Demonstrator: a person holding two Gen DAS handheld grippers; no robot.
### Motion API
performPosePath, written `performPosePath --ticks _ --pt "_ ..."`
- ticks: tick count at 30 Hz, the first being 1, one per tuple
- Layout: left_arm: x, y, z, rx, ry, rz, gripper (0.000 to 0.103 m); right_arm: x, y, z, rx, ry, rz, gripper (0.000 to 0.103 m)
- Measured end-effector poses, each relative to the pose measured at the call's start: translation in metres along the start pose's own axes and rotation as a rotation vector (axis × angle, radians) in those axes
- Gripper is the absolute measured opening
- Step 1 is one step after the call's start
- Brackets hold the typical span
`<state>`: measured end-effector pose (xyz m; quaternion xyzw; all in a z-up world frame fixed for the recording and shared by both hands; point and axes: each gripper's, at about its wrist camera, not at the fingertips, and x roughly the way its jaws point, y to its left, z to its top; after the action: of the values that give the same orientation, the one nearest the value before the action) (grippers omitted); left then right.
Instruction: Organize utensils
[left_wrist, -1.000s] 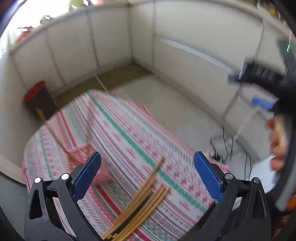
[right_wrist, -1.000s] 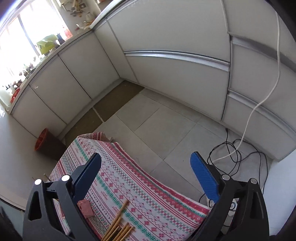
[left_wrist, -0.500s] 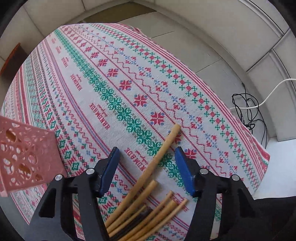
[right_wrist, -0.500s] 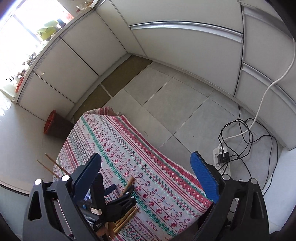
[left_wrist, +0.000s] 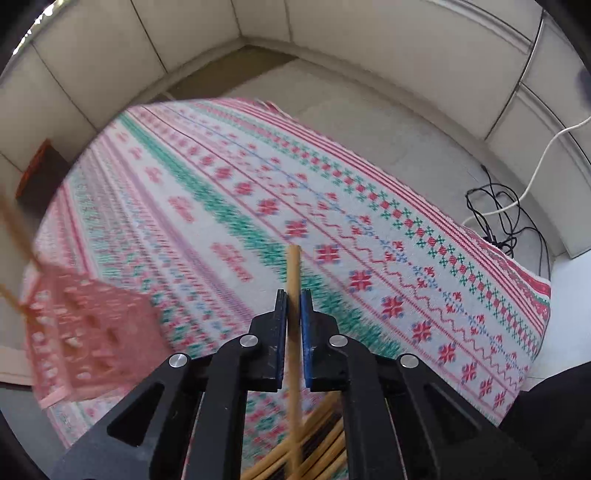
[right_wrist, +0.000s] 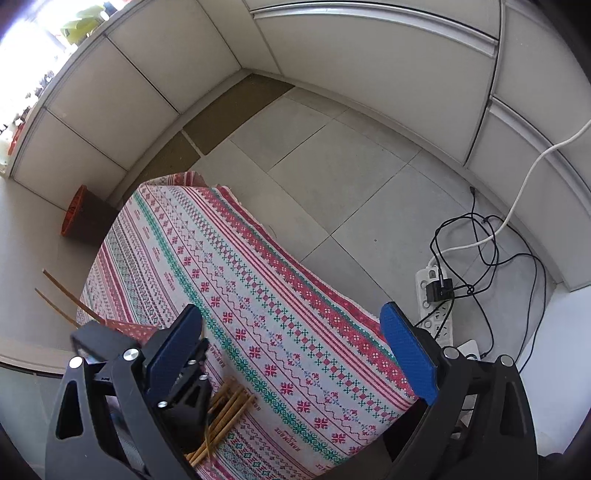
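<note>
Wooden chopstick (left_wrist: 293, 273) sits clamped in the left claw (left_wrist: 293, 295), angled steeply down over the remaining chopsticks (right_wrist: 229, 410) at the desk's near edge. Patterned tablecloth (right_wrist: 258, 295) lies bare beyond; pink basket (left_wrist: 88, 332) left. Right claw (right_wrist: 291, 343) hovers, jaws wide apart.

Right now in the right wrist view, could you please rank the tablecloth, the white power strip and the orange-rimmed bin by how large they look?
Largest to smallest, as they appear:
1. tablecloth, by far the largest.
2. orange-rimmed bin.
3. white power strip.
The bin and the strip look close in extent, and the bin stands farther away, so that order is unsure.
</note>
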<state>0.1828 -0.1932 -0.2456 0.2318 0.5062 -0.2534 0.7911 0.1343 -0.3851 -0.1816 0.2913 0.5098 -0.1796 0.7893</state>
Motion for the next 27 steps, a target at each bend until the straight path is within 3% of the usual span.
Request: performPosePath --ticks 5,8,9,11,12,14,18,23,27 --pt "-0.069 0.024 -0.031 -0.047 -0.118 0.037 0.006 0.019 0.021 -0.023 -0.098 0.065 -0.022 0.094" --pt "-0.113 0.040 -0.055 -0.101 -0.195 0.047 0.006 0.040 0.031 -0.047 -0.159 0.154 -0.043 0.092" --pt "-0.128 0.046 -0.063 -0.124 -0.227 0.048 0.006 0.046 0.033 -0.053 -0.164 0.190 -0.030 0.088" --pt "-0.152 0.055 -0.076 -0.165 -0.274 0.043 0.006 0.067 0.034 -0.065 -0.121 0.306 0.026 0.067" --pt "-0.162 0.058 -0.080 -0.184 -0.298 0.038 0.006 0.076 0.033 -0.069 -0.082 0.367 0.063 0.063" --pt "-0.180 0.061 -0.089 -0.222 -0.347 0.028 0.006 0.095 0.035 -0.076 -0.020 0.463 0.145 0.044" --pt "-0.204 0.062 -0.093 -0.233 -0.414 0.016 0.006 0.099 0.050 -0.083 -0.060 0.408 0.127 0.038" --pt "-0.218 0.065 -0.094 -0.236 -0.456 0.001 0.006 0.104 0.062 -0.085 -0.046 0.426 0.137 0.030" --pt "-0.225 0.067 -0.099 -0.242 -0.481 -0.001 0.006 0.110 0.076 -0.085 -0.062 0.426 0.113 0.029"
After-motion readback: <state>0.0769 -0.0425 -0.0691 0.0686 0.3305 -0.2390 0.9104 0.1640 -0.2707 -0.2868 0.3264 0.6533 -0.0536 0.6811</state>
